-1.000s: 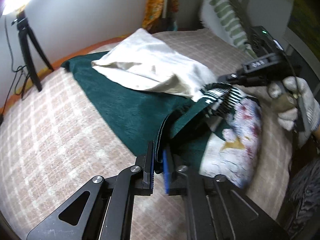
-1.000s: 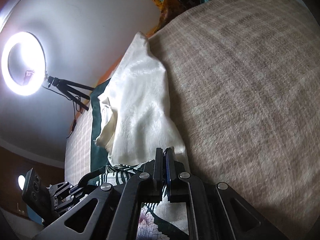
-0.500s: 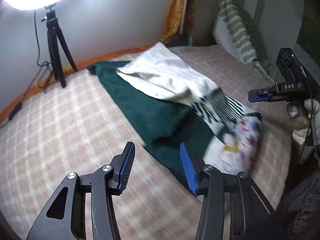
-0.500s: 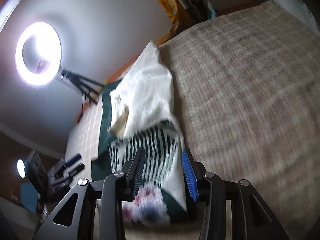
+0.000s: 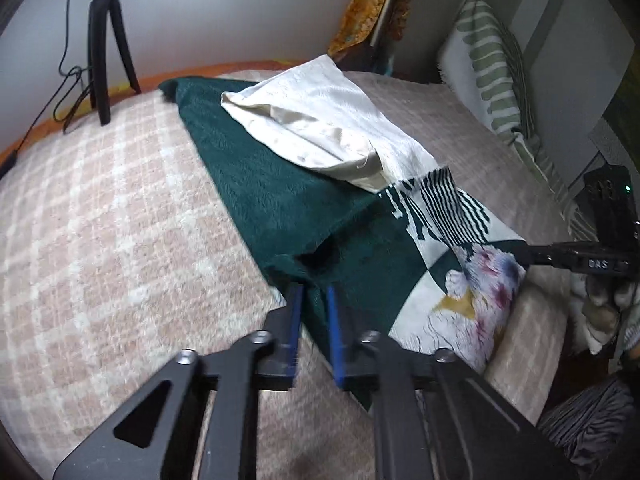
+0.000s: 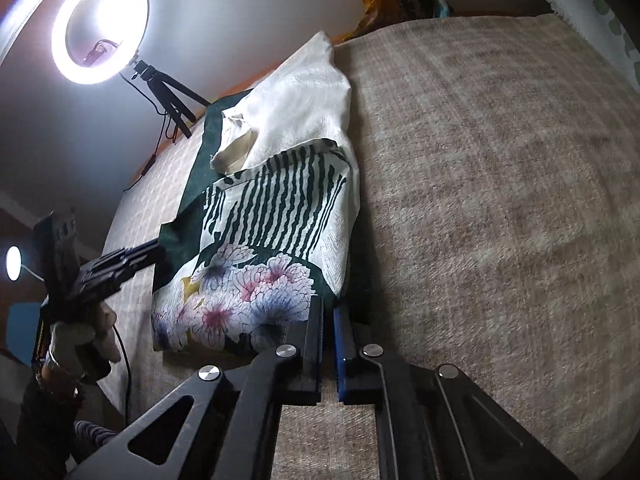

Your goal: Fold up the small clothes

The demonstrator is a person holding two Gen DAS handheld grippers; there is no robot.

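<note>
In the left wrist view, the left gripper (image 5: 312, 300) has just closed its jaws on the green cloth (image 5: 272, 192) edge on the bed (image 5: 100, 220). In the right wrist view, the right gripper (image 6: 329, 312) has just closed on the near hem. Both corners should lift together, evenly.

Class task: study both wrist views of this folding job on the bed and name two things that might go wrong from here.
1. The left gripper, its jaws just closed, pinches the dark green cloth at a bunched, tunnelled edge; it may catch only one layer, so lifting could undo the fold.
2. The cream cloth lies loose on the green one; pulling the green cloth may drag or tip it.
</note>
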